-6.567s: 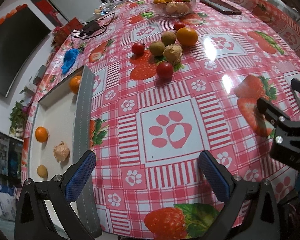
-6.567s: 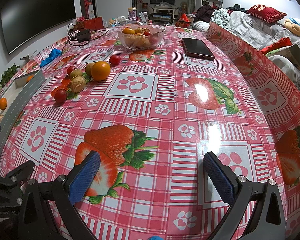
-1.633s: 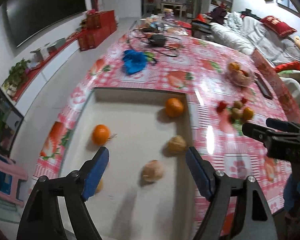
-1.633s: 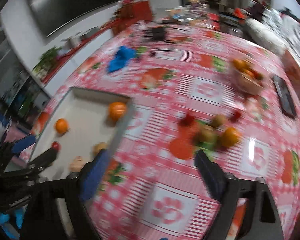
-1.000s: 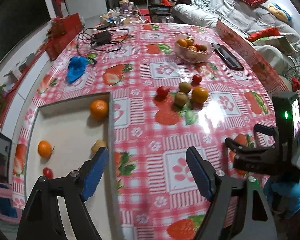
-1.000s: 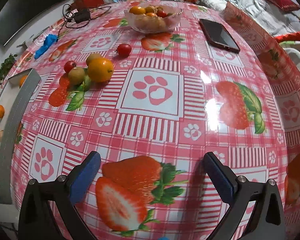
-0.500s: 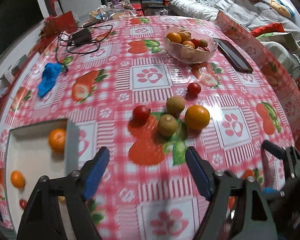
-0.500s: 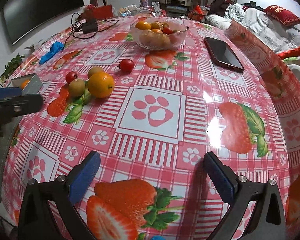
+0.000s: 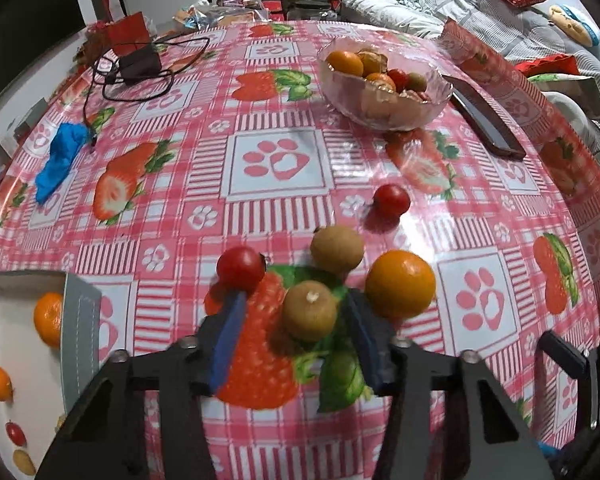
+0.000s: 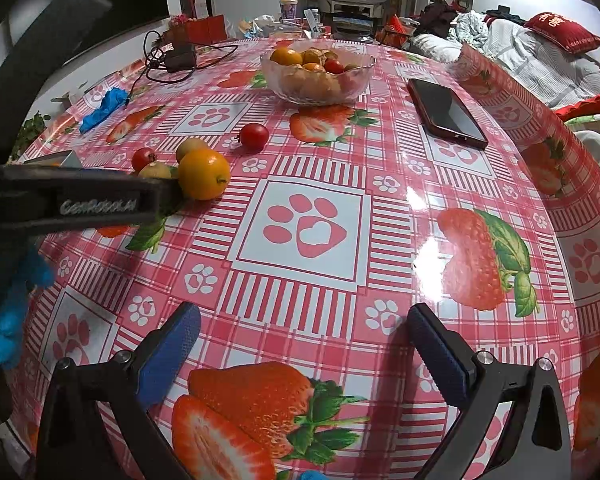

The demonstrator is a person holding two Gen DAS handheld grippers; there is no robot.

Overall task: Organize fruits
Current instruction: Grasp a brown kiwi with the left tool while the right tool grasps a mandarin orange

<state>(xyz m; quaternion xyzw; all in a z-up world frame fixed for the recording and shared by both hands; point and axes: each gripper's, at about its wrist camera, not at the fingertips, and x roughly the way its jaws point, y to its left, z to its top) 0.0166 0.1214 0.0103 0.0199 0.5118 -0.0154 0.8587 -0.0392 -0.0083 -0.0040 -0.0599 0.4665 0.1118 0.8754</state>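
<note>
Left wrist view: the left gripper (image 9: 296, 316) (jaws just narrowed) is set around a brownish-green fruit (image 9: 309, 310) on the strawberry tablecloth (image 9: 276, 160), pads not yet touching it. The right gripper (image 10: 304, 344) is held wide, empty.

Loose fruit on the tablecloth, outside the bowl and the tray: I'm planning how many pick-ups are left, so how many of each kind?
Cherry tomatoes: 2
Brown kiwi-like fruits: 2
Oranges: 1
Total: 5
</note>
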